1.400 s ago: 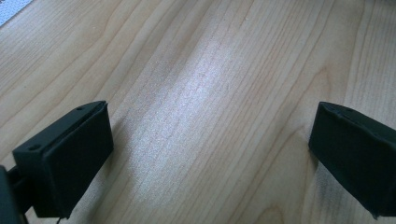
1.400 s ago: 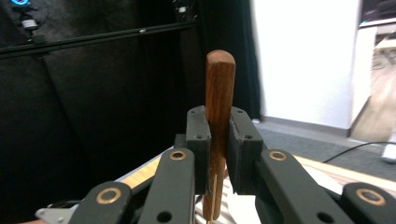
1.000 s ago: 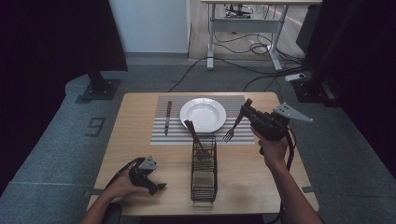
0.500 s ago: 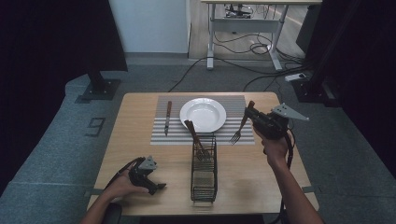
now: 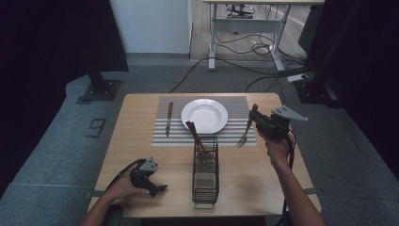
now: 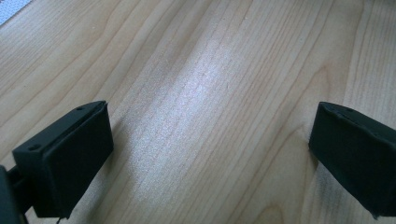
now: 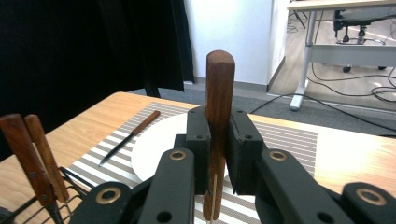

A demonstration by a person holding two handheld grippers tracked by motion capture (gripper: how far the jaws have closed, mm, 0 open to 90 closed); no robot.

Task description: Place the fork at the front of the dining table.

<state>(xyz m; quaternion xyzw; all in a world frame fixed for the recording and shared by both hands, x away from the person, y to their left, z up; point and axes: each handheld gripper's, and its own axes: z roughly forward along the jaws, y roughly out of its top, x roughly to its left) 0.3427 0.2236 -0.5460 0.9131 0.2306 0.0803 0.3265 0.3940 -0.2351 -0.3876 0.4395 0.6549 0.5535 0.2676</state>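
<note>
right gripper point(image 5: 256, 123): fingers clenched on fork point(image 5: 245, 133) handle, tines down beside plate point(image 5: 204, 115); left gripper point(image 5: 155, 187): fingers released, resting on worktop point(image 5: 136, 155) | risk: fork may pivot, land crooked on placemat point(image 5: 235, 136)

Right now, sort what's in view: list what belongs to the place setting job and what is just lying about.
In the job:
- fork, clamped by the right gripper
- plate
- striped placemat
- knife left of the plate
- wire caddy with two more wooden handles

Lying about:
- left gripper, open, idle on the table
- cables on the floor
- far desk
</note>
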